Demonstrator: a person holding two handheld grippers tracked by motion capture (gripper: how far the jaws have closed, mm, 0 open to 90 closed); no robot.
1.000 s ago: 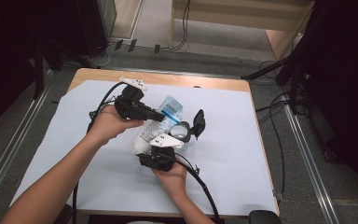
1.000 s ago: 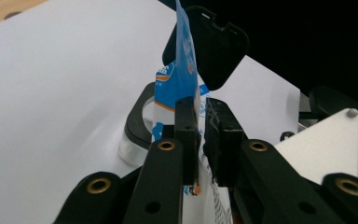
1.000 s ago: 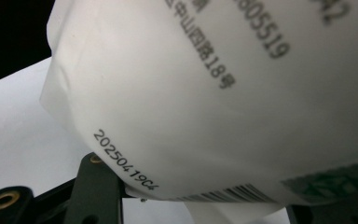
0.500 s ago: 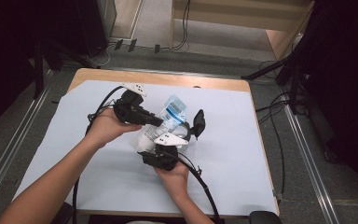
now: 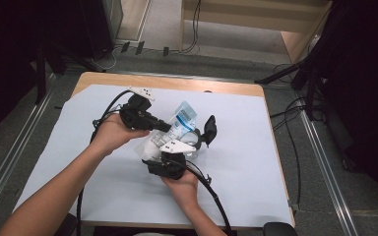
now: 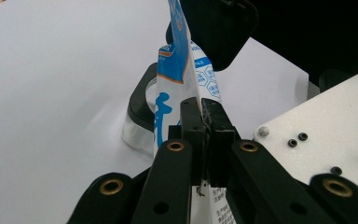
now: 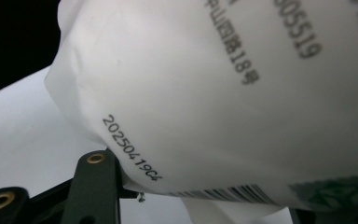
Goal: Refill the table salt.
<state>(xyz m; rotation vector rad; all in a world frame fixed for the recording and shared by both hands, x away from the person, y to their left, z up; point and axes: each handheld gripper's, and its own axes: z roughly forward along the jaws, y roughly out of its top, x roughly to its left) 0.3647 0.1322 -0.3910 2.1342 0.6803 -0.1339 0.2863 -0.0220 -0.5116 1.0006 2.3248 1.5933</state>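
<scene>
The right gripper (image 5: 174, 153), nearest the person, has its jaws spread partway around the fat lower body of a soft white plastic bag (image 5: 165, 140), pads pressing on it; in the right gripper view the bag (image 7: 223, 93) bulges over one black jaw and swells between the two, so the grip looks like a cradle on the full part. Just beyond it, the left gripper (image 5: 165, 126) has been closing its jaws, and in the left gripper view they stand pressed together on a thin flat edge of the bag (image 6: 186, 88), near its blue-and-white printed top. The bag is held up off the white sheet (image 5: 78, 162) covering the table (image 5: 128, 78), between the two grippers, near the middle of the table. Judging by how it sags and rounds out, it is a filled pouch: limp, smooth and likely slippery, with weight that will shift when tilted, so the flat seam is the firm place to pinch and the belly needs support, not squeezing, or it could burst or slide. Readable print on the white side: "2025041904" or close to it, "805519", a barcode, and Chinese characters with "18". Beyond the bag, a clear tub with a black rim (image 6: 140, 116) sits on the sheet.
</scene>
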